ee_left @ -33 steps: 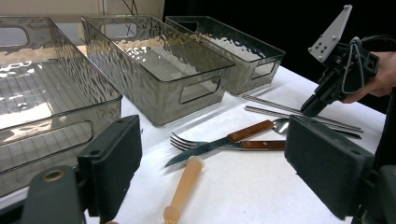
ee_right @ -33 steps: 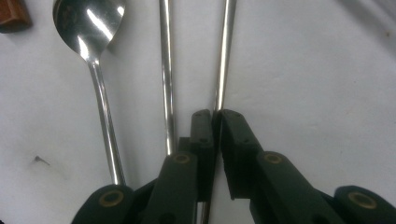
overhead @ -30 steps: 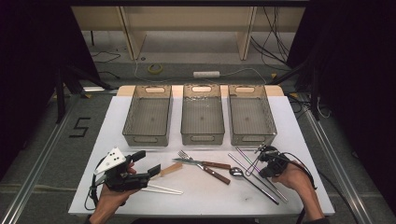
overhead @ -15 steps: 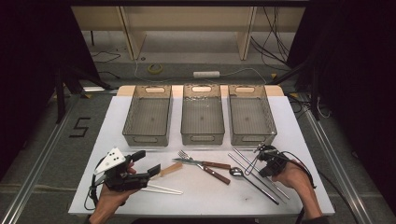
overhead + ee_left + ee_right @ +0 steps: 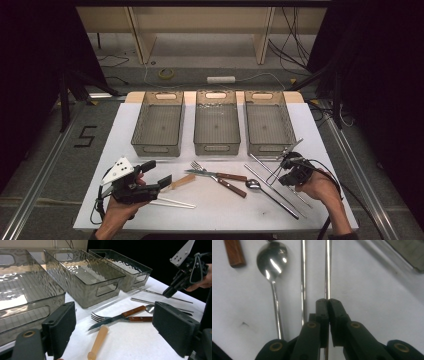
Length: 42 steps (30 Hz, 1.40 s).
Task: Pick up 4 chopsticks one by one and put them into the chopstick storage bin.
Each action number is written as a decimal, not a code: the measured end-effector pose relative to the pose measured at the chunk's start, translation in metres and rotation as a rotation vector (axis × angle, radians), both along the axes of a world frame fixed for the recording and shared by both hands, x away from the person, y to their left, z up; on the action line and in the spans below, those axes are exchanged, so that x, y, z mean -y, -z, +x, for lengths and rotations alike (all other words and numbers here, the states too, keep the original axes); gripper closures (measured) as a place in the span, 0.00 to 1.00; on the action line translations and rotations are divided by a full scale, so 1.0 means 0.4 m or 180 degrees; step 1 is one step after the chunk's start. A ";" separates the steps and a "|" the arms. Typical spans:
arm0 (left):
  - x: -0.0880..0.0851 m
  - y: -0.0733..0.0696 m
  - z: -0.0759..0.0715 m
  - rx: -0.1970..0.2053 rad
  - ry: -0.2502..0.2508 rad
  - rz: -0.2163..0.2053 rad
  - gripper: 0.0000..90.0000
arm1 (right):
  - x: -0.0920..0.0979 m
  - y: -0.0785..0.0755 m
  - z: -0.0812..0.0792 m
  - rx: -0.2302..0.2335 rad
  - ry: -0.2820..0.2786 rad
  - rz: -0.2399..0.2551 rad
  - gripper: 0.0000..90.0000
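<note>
One slim steel chopstick [image 5: 327, 270] pinched by right tool [image 5: 328, 301].

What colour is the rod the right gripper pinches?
Shiny silver metal rod, clearest in the right gripper view.

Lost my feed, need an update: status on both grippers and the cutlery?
Right gripper shut on thin metal chopstick. Left gripper open, empty. Second chopstick and steel spoon lie alongside; nothing blocking.
</note>
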<state>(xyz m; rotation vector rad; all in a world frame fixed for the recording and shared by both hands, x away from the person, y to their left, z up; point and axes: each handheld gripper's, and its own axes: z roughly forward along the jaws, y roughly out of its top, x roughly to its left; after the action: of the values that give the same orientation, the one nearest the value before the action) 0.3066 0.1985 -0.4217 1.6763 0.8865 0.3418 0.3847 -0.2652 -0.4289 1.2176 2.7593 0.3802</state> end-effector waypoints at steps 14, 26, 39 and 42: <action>0.057 -0.008 0.025 -0.0184 0.0290 0.0346 0.22 | -0.092 -0.068 -0.039 0.0163 -0.0526 0.0141 0.96; 0.160 -0.013 0.057 -0.0242 0.0720 0.0844 0.24 | -0.203 -0.083 -0.070 0.0126 -0.1047 0.0124 0.96; 0.232 0.001 0.060 -0.0152 0.1058 0.1283 0.29 | -0.282 -0.073 -0.099 0.0088 -0.1466 0.0054 0.96; 0.243 0.005 0.055 -0.0127 0.1124 0.1335 0.31 | -0.302 -0.074 -0.108 0.0068 -0.1605 0.0019 0.96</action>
<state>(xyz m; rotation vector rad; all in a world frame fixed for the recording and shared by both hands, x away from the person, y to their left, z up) 0.3287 0.1012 -0.4237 2.1926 0.5521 0.2629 0.3417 -0.1444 -0.3993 0.4945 3.0179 0.4340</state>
